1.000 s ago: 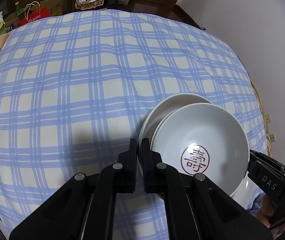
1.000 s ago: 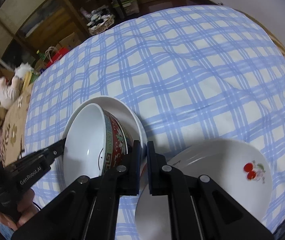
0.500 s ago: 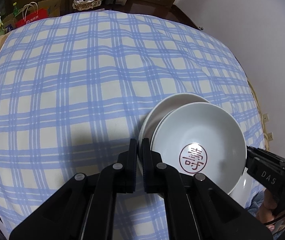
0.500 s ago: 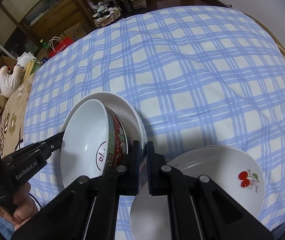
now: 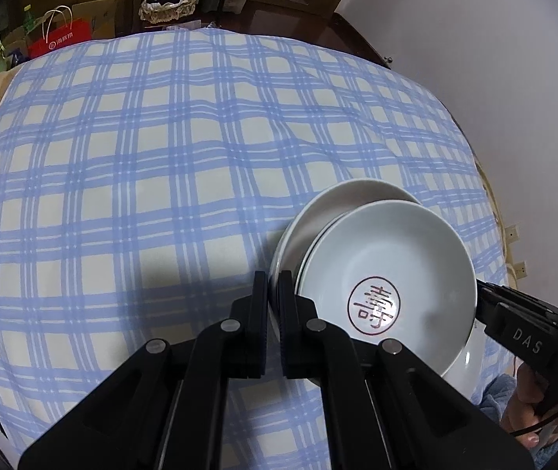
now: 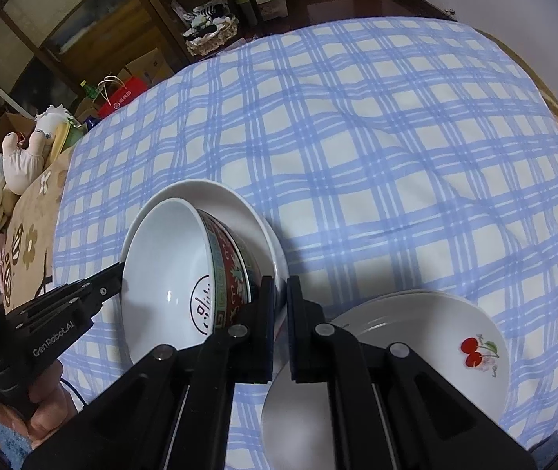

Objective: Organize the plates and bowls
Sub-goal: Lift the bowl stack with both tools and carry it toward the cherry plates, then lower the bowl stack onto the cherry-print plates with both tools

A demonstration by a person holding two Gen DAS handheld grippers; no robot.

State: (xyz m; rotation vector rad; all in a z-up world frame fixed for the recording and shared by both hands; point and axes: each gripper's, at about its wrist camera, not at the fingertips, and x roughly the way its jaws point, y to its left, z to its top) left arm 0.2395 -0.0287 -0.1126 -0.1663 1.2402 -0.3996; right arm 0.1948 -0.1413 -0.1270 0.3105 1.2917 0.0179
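Status: partly stacked, not finished. The white ceramic bowl with the red round character mark inside and a red-green patterned outer band (image 6: 185, 274) is sitting in a plain white shallow plate (image 6: 255, 231), and the pair is hanging tilted above the blue-and-white checked cloth on the desk (image 5: 142, 164), so I'm judging it is in transit. Below and to the right of the right hand-held gripper (image 6: 278, 293) a separate stack of white plates with a red cherry print (image 6: 475, 348) is resting on the cloth. Left to do, as I read it: landing the carried pair, probably on or beside that stack.

Both tools are working the same load from opposite sides. The left hand-held gripper (image 5: 273, 290) is pinching the white plate's near rim, jaws nearly together with the thin edge between them. The right one is clamping the opposite rim the same way, jaws narrow. Both are pointing steeply down. A hand (image 6: 44, 403) is gripping the left tool's handle at the lower left of the right wrist view.
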